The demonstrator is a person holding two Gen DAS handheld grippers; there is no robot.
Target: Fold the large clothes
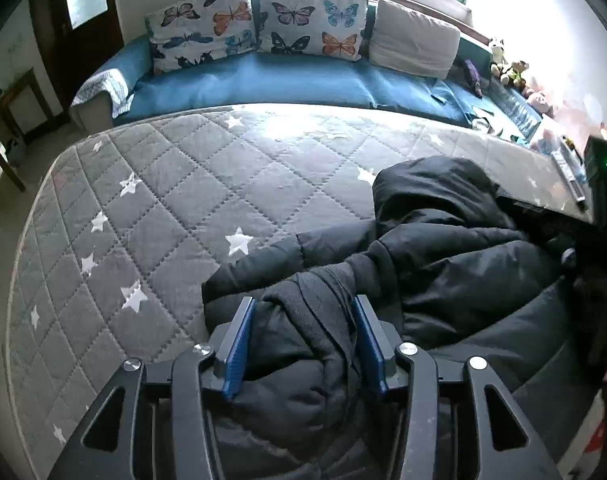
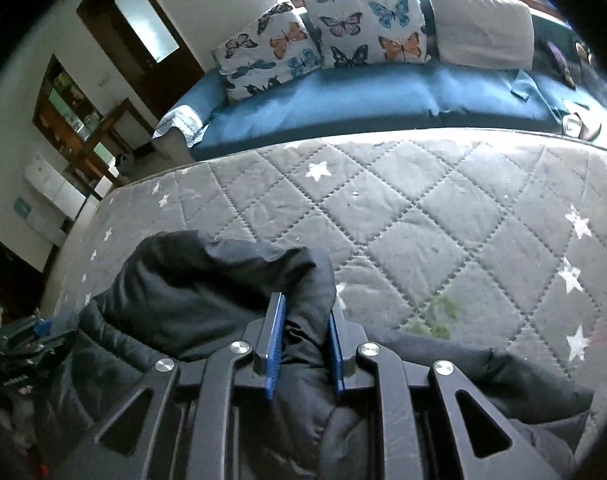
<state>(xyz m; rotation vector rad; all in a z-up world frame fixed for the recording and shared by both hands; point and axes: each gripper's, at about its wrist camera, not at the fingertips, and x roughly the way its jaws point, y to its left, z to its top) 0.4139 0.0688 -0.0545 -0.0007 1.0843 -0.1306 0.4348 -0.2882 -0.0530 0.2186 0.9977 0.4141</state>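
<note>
A black padded jacket [image 1: 443,248] lies bunched on a grey quilted mattress with white stars [image 1: 163,200]. In the left wrist view my left gripper [image 1: 303,300] points down at a rolled fold with a dark grey knit cuff [image 1: 303,320]. Its blue pads [image 1: 239,340] stand apart on either side of the fold, which lies loose between them. In the right wrist view my right gripper [image 2: 305,304] has its pads [image 2: 273,344] close together, pinching a ridge of the jacket [image 2: 207,280] low over the mattress [image 2: 443,220].
A blue sofa [image 1: 263,80] with butterfly cushions [image 1: 311,16] runs along the mattress's far edge. Soft toys [image 1: 511,72] and a remote [image 1: 569,172] sit at the right. A wooden table [image 1: 7,128] and a dark door [image 2: 143,32] are at the left.
</note>
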